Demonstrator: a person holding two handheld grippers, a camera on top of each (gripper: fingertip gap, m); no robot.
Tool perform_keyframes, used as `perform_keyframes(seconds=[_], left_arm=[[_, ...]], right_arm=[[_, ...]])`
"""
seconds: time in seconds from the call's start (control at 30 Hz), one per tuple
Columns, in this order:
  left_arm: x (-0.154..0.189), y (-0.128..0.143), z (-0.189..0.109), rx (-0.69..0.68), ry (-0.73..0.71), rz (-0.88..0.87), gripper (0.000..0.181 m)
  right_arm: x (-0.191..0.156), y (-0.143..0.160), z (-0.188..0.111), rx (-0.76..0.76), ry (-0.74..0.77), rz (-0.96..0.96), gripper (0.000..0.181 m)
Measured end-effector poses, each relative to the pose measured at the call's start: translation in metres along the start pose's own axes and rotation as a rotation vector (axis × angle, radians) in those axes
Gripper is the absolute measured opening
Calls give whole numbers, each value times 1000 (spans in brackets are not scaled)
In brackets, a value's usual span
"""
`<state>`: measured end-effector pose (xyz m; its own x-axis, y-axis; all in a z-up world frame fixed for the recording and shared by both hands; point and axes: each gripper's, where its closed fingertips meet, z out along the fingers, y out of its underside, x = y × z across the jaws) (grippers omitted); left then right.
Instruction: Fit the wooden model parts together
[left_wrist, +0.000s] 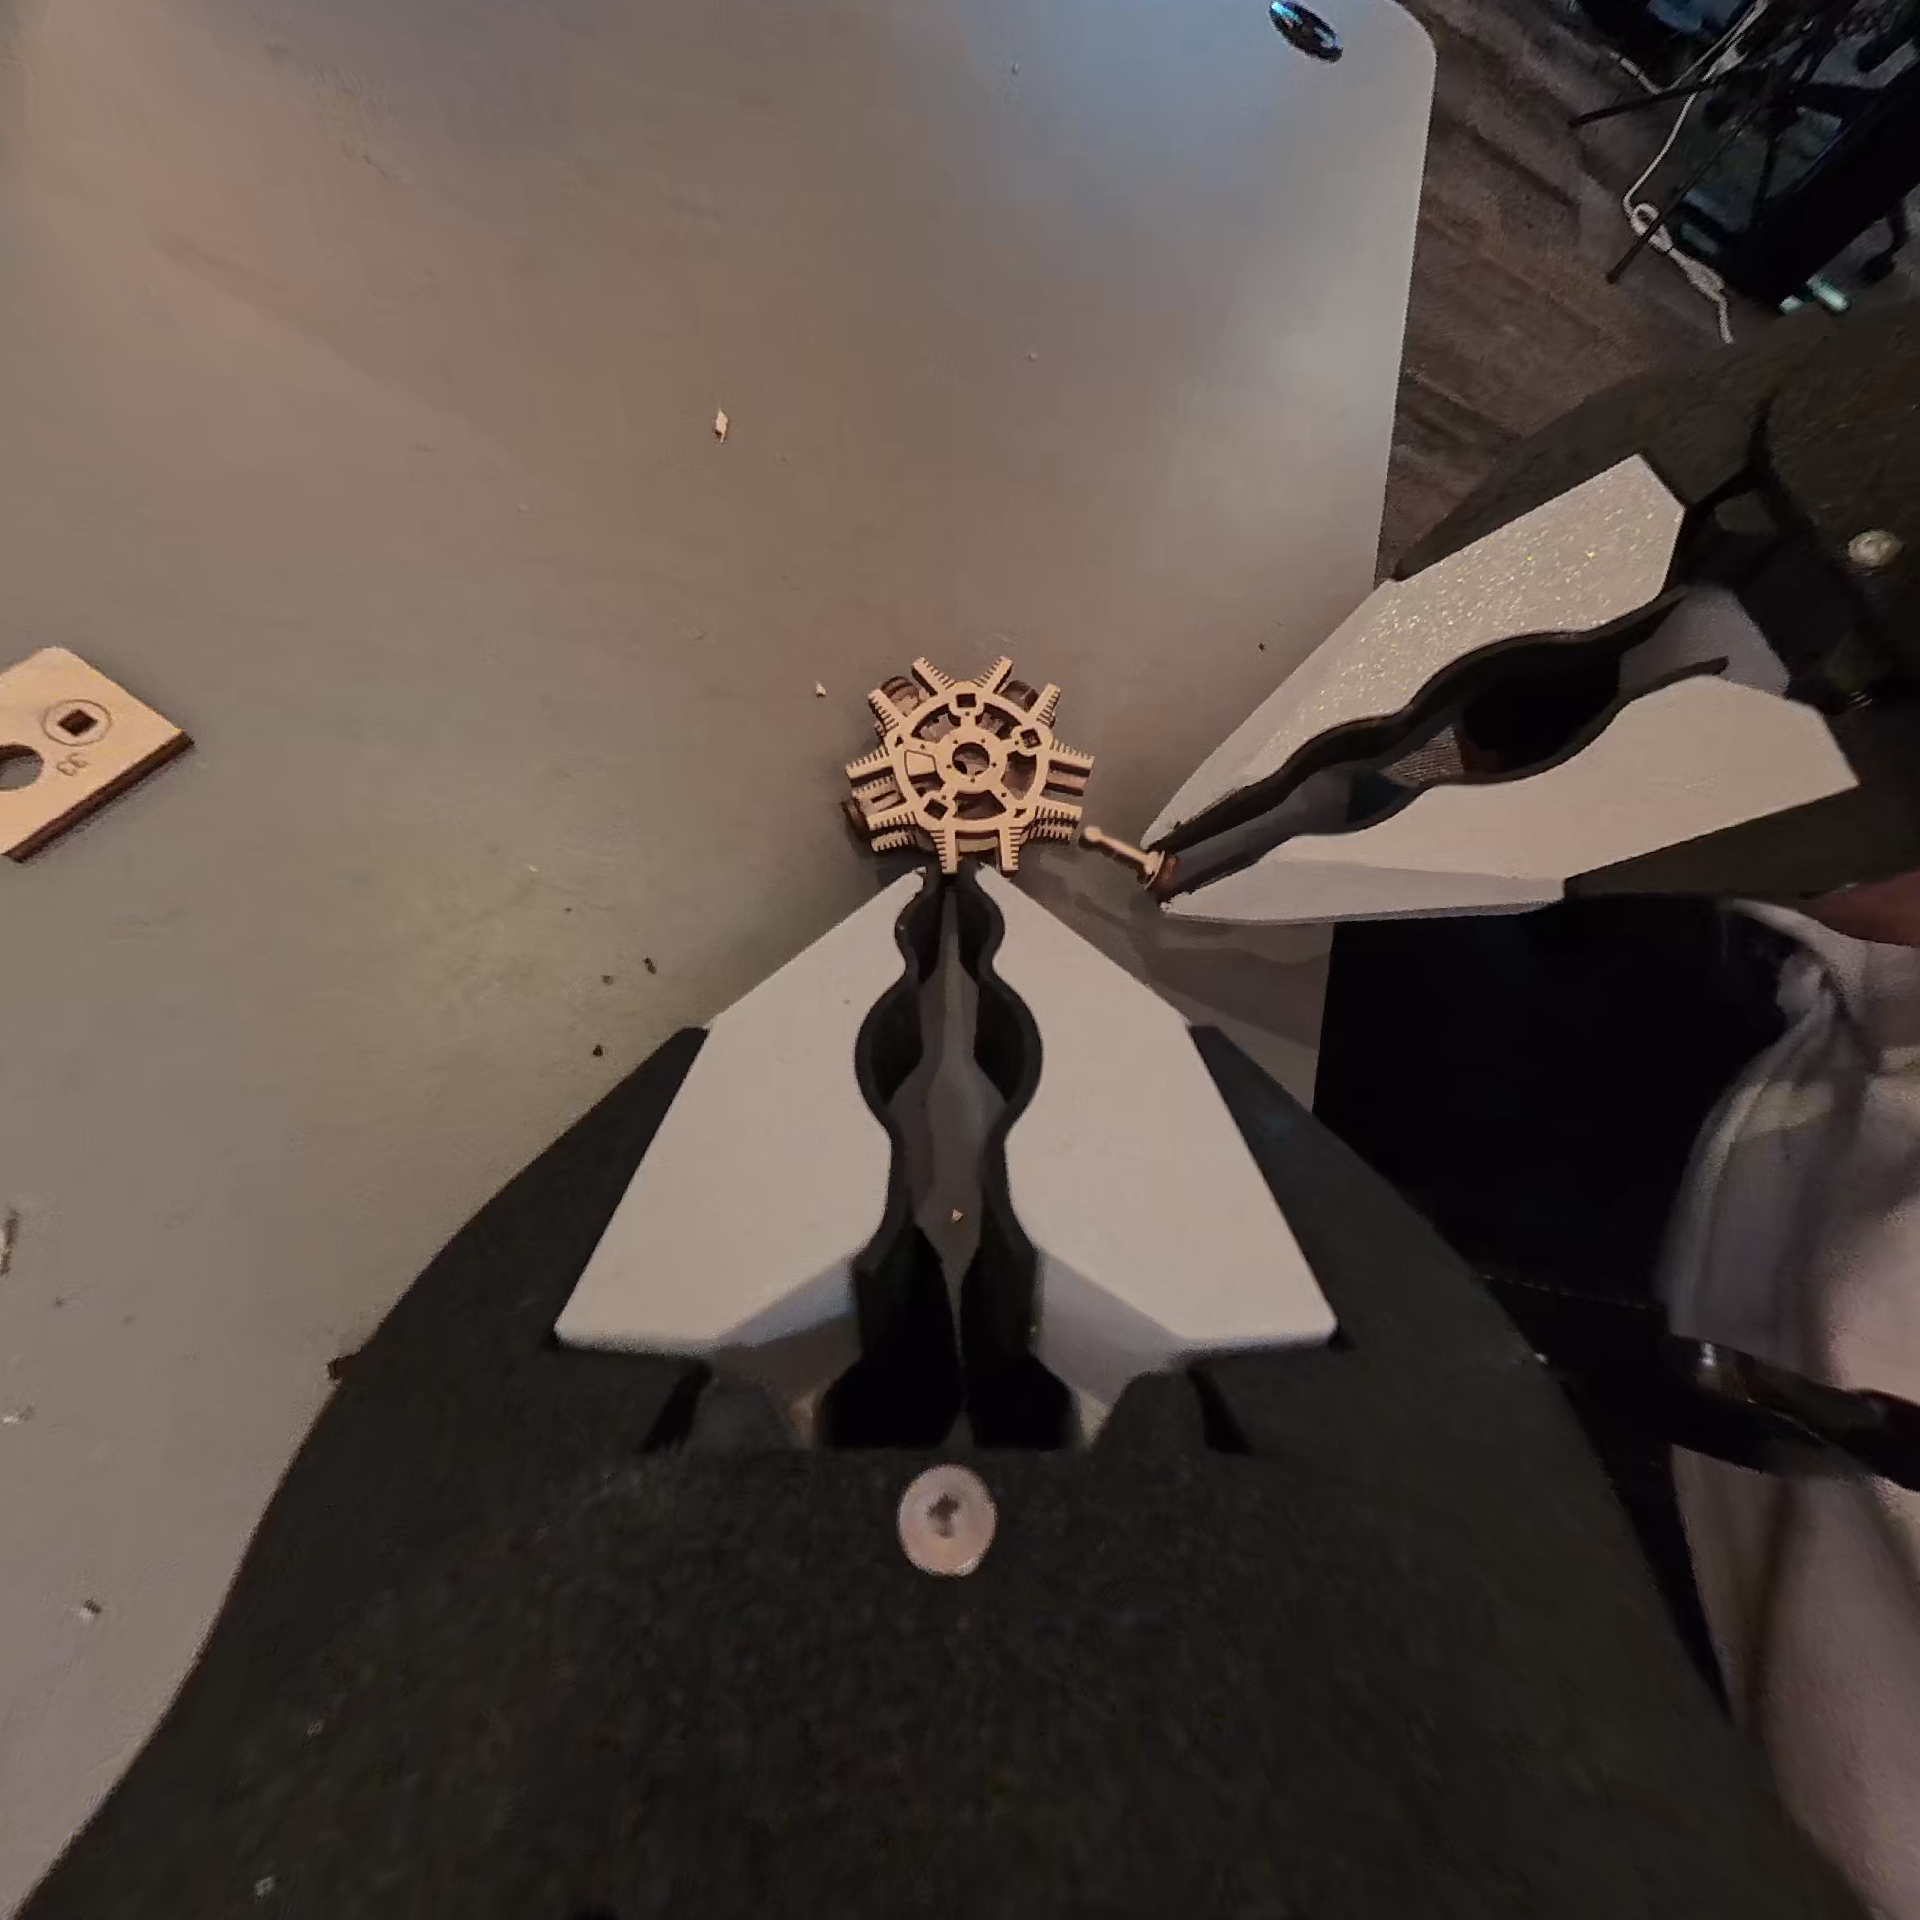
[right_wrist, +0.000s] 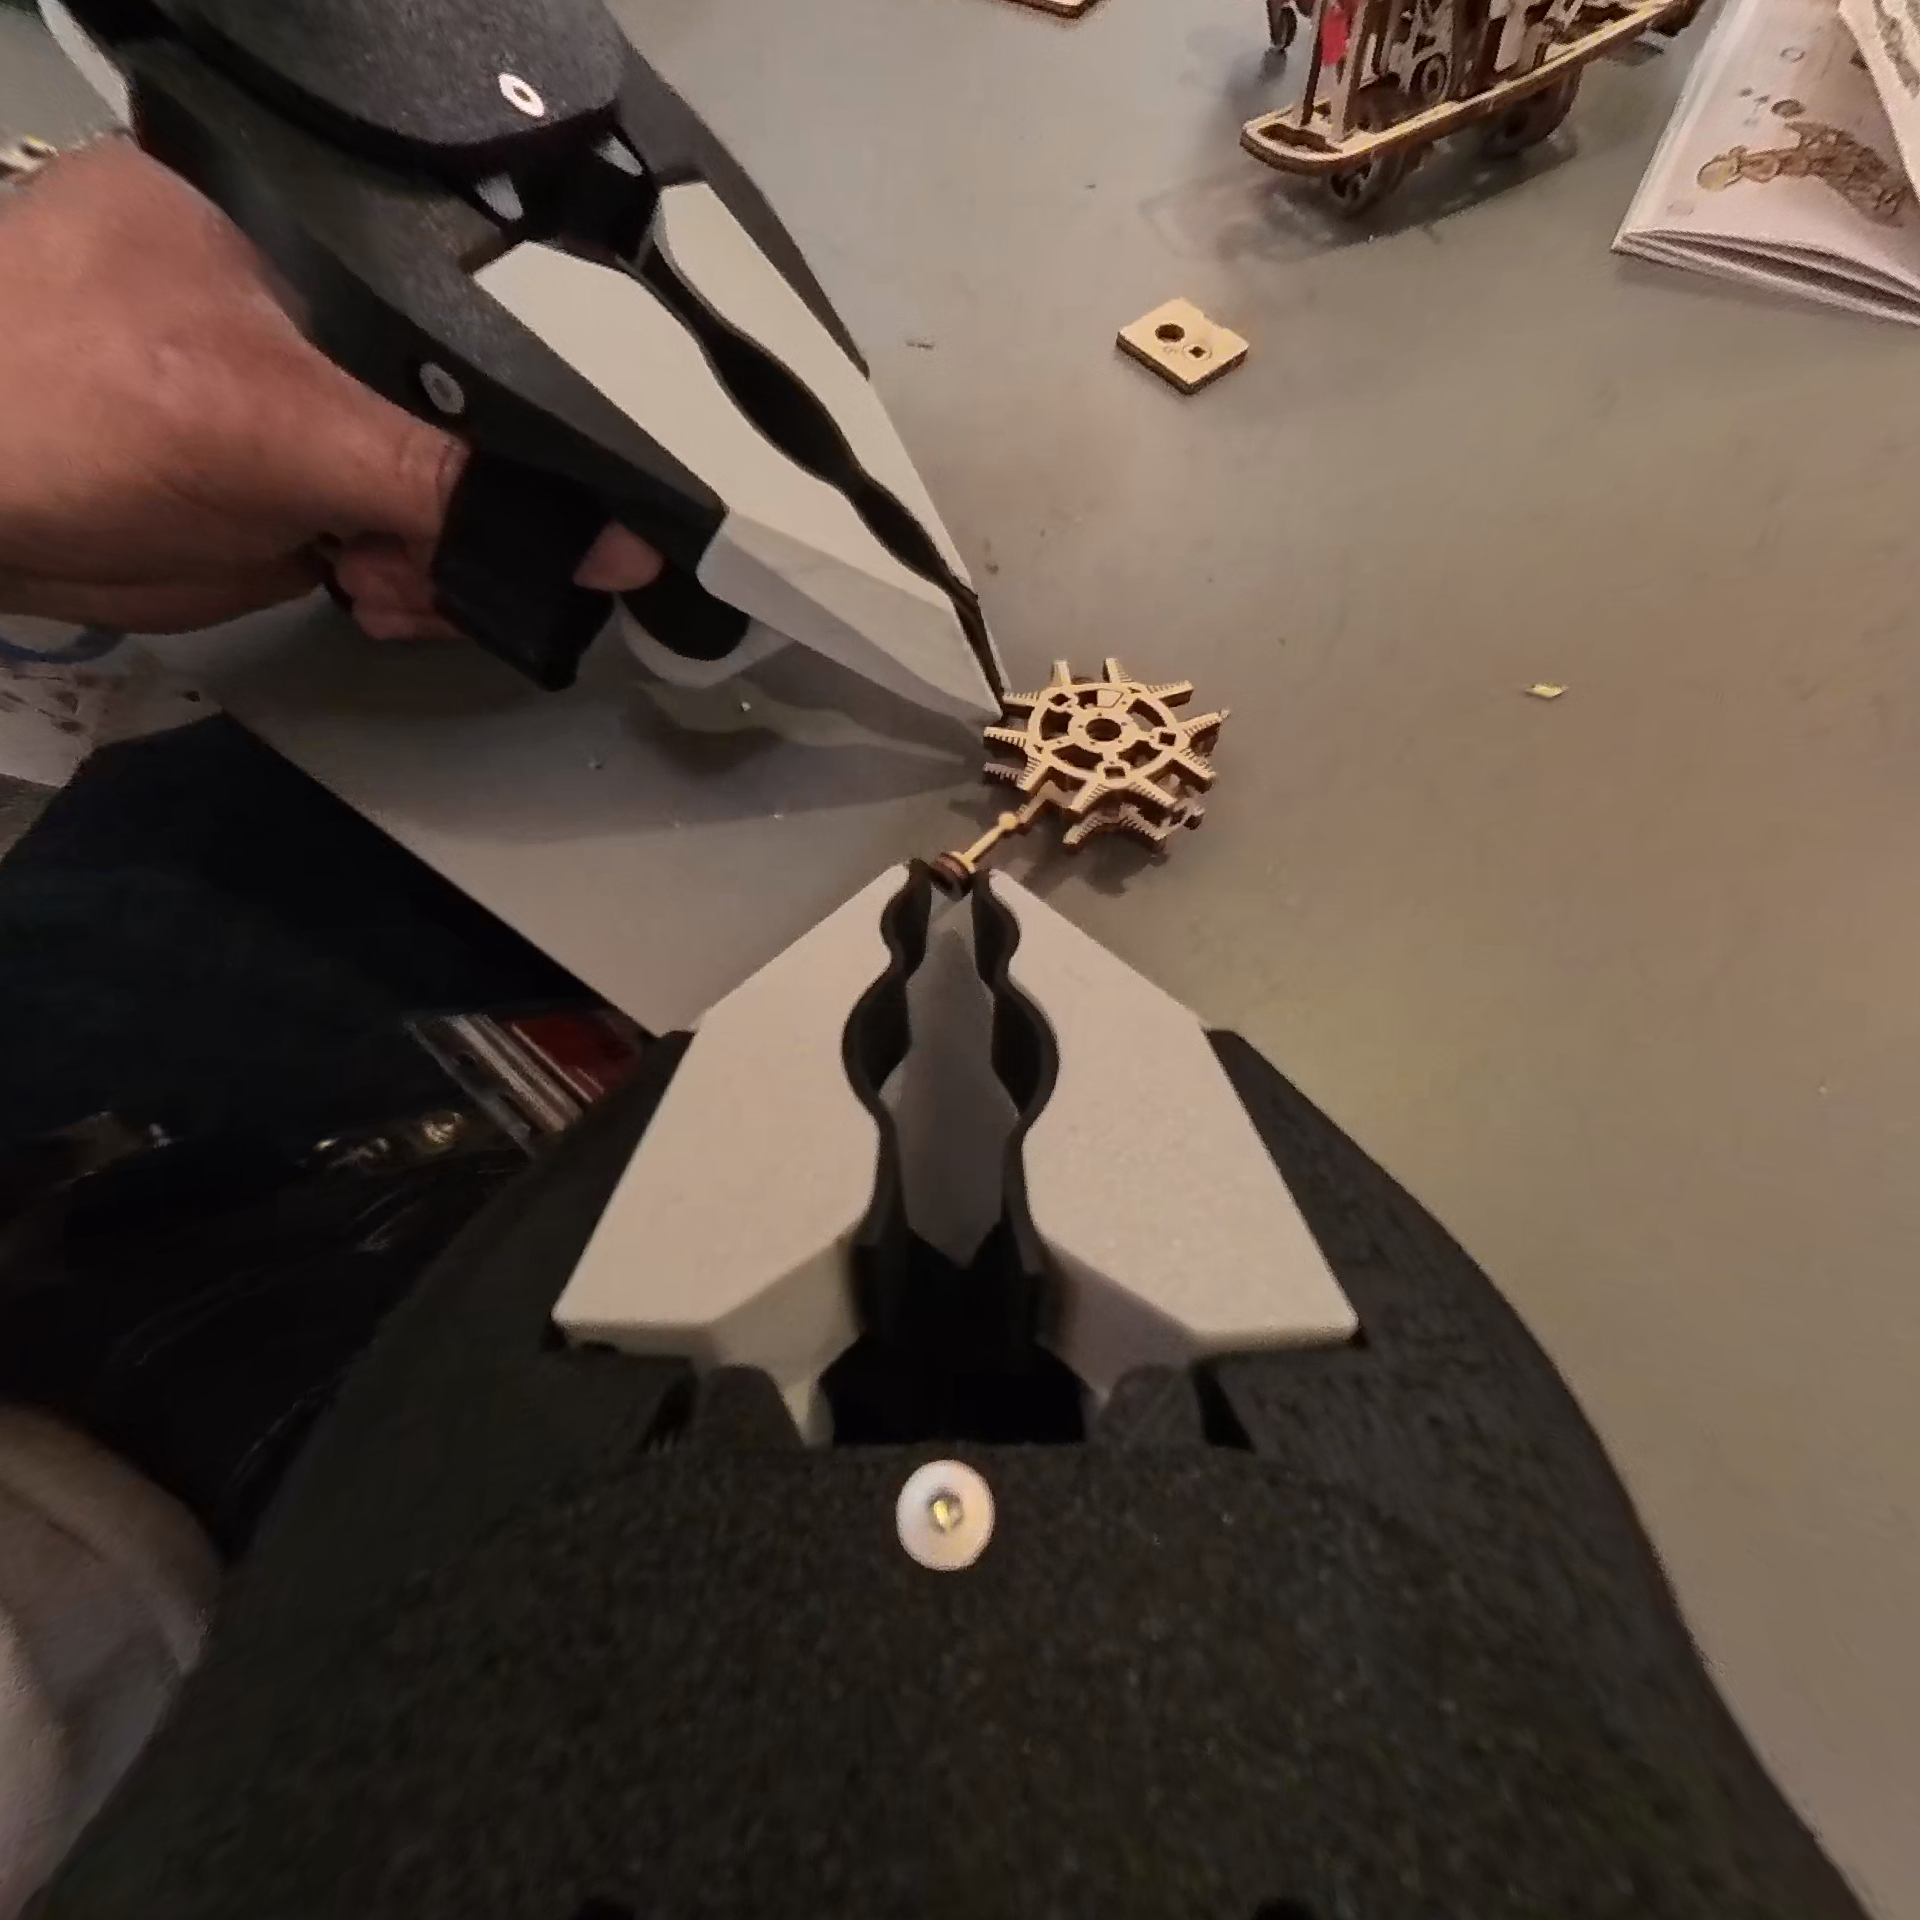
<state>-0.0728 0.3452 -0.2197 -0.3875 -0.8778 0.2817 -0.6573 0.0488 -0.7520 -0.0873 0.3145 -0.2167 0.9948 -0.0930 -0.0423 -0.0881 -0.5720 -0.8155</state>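
Here the wheel (left_wrist: 968, 771), a spoked wooden part with toothed ends, lies flat near the edge of the grey tabletop (left_wrist: 520, 416), and the left gripper (left_wrist: 953, 876) has its fingers pinched narrow on one of the spokes. The right gripper (right_wrist: 954, 873) has its fingers closed on the end of a small wooden pin (right_wrist: 987, 837), whose tip reaches the wheel's rim. A square wooden plate (right_wrist: 1182, 344), a wooden model (right_wrist: 1423, 94) and a booklet (right_wrist: 1787, 187) lie well apart from them.

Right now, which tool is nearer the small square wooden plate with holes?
Left. The left tool grips the round toothed wooden piece, on the square plate's side; the right tool sits farther back, pinching a thin wooden pin.
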Motion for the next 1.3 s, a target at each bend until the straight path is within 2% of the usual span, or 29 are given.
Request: perform_keyframes(seconds=[0.17,0.43,1.0,1.3], left_arm=[[-1,-3,-2,18,32,-44,0],[0,-1,-1,9,28,-31,0],[5,2,1,-10,-10,56,0],[5,4,2,-22,7,41,0]], right_arm=[[2,-6,-4,18,-38,69,7],[6,-5,-1,-2,-44,71,7],[3,7,-2,-38,-110,50,7],[5,6,-3,-50,-107,-46,7]])
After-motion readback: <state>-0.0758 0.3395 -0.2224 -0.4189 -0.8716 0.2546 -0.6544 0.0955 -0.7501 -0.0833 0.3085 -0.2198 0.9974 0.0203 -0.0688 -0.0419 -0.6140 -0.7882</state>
